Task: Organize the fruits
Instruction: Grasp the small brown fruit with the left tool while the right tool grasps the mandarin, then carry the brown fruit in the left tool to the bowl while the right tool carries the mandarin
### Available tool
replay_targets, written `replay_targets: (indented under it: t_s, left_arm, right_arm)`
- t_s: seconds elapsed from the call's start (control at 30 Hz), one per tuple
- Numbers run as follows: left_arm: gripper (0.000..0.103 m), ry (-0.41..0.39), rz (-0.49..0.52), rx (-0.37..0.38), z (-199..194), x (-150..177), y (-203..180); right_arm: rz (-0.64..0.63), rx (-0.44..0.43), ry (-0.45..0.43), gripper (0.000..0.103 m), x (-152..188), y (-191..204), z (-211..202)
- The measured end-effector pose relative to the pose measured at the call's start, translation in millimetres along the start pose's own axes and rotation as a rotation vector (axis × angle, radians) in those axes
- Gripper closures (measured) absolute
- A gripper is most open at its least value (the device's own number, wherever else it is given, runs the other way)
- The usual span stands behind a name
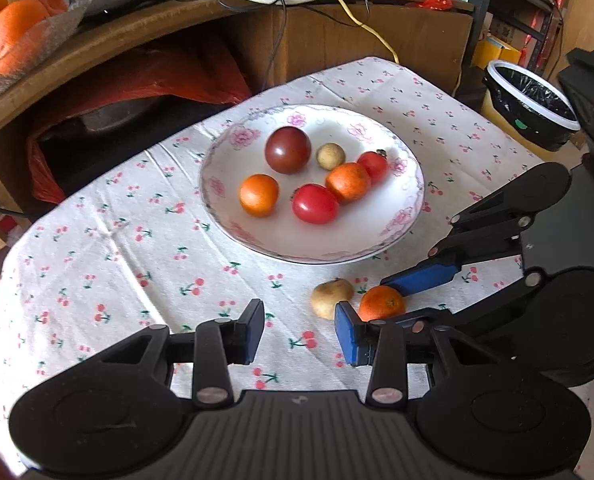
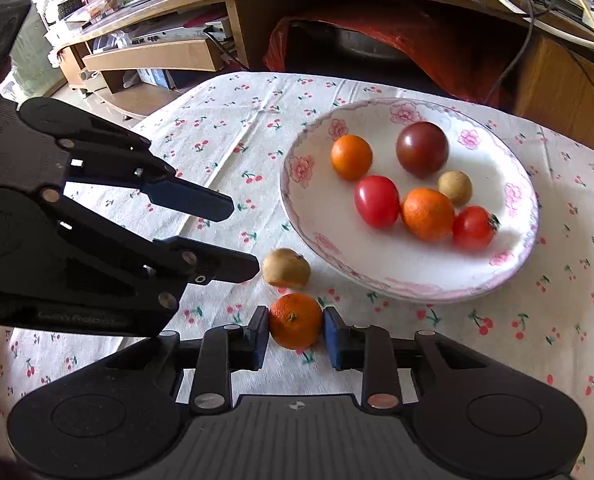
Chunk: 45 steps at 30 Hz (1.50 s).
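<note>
Right gripper (image 2: 296, 334) closing on the loose orange (image 2: 295, 321) just near of the plate (image 2: 517, 256).

Its blue pads are bracketing the dimpled orange on both sides, seemingly touching, though firm contact is hard to judge; a matte brown fruit (image 2: 286, 268) is lying beside it on the cherry-print cloth (image 2: 217, 128); six fruits are already sitting in the glossy floral plate, two left outside; the left gripper (image 1: 299, 334) is hovering with fingers spread and holding nothing, left of both.
</note>
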<state>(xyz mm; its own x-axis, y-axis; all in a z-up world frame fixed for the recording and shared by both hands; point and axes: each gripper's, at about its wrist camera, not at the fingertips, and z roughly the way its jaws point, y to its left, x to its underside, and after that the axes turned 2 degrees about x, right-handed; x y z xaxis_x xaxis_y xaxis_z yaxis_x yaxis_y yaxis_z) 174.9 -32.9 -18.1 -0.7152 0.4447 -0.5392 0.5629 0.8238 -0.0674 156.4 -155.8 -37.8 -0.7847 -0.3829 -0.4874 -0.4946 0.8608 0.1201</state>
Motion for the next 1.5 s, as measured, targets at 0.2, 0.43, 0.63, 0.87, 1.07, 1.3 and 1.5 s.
replay_targets:
  t_s: [0.2, 0.43, 0.63, 0.87, 1.07, 1.3, 1.5]
  left_arm:
    - [0.056, 0.014, 0.005, 0.010, 10, -2, -8]
    - [0.056, 0.024, 0.015, 0.005, 28, -8, -19]
    - [0.059, 0.031, 0.032, -0.014, 34, -10, -25]
    - [0.067, 0.030, 0.037, -0.017, 30, -6, -26]
    - [0.067, 0.035, 0.058, 0.005, 19, 3, -31]
    - [0.067, 0.059, 0.099, 0.014, 14, 17, -40]
    - [0.067, 0.059, 0.101, 0.015, 14, 17, -40]
  right_arm:
    - [0.027, 0.036, 0.009, 0.079, 10, -16, -13]
    - [0.058, 0.050, 0.008, 0.079, 21, -29, -18]
    - [0.057, 0.049, 0.010, 0.079, 21, -31, -21]
    - [0.051, 0.047, 0.021, 0.079, 22, -31, -20]
    - [0.030, 0.038, 0.032, 0.079, 23, -26, -22]
    - [0.004, 0.045, 0.038, 0.079, 24, -20, -21]
    - [0.001, 0.045, 0.036, 0.078, 23, -20, -19]
